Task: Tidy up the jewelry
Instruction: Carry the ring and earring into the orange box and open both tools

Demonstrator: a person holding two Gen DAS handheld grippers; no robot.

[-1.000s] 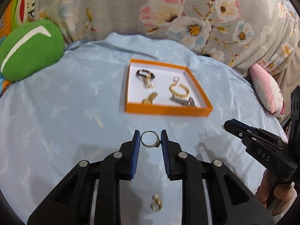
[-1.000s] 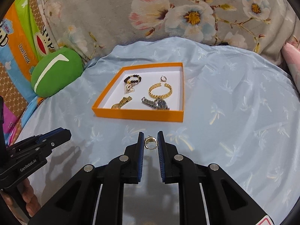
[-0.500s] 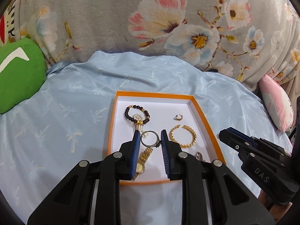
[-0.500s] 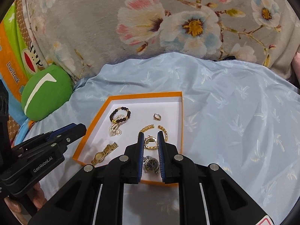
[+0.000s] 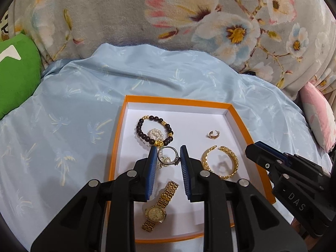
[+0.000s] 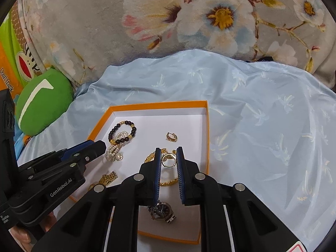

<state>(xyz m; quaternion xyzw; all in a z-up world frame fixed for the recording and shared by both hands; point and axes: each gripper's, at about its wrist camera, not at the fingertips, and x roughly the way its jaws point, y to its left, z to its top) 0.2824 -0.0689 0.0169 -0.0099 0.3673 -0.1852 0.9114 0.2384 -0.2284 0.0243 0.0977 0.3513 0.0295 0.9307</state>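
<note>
A silver ring (image 5: 170, 156) is pinched by the left gripper (image 5: 169, 157), a gold ring (image 6: 168, 160) by the right gripper (image 6: 168, 160); both are held above the orange tray (image 5: 117, 138), where bracelets and watches are laid.

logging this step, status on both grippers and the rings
Left gripper shut on silver ring, right gripper shut on gold ring. Both over orange tray. Nothing blocking.

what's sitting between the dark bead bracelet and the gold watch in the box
In the left wrist view, the pearl piece lies between the dark bead bracelet and the gold watch, and the left gripper holds the silver ring above that stretch.
</note>
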